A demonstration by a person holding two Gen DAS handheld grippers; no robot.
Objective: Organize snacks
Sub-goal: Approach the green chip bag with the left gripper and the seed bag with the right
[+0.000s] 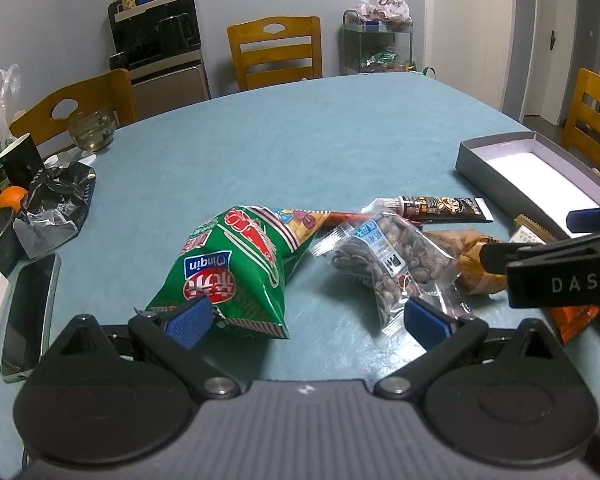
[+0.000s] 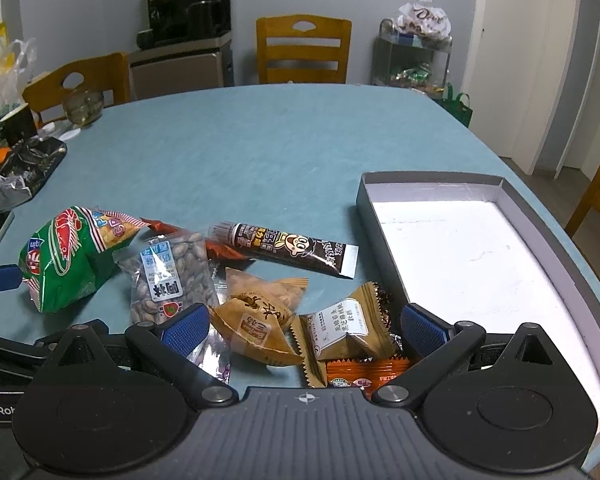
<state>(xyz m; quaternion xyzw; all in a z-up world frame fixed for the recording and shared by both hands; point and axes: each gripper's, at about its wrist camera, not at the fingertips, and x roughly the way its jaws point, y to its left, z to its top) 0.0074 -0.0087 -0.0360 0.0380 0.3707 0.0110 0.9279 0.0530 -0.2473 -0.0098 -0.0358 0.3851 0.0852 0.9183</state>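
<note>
- Snacks lay heaped on worktop (image 2: 260, 152) beside empty box (image 2: 460, 248); none boxed.
- Left tool (image 1: 306, 320) was spread wide at green bag (image 1: 236, 264); right tool (image 2: 304, 330) wide over small packets (image 2: 340, 328).
- Next judged: closing on one packet, carrying it boxward.

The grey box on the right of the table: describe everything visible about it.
The grey box is a shallow, open rectangular tray, like a cardboard lid: grey outside walls, pale lilac inner walls, white glossy floor with faint scuffs. Nothing lies inside it. It sits flat on the blue tablecloth near the table's right edge. The small wrapped snacks lie just off its near left corner; whether they touch it cannot be told. The right gripper hangs open beside that corner.
</note>
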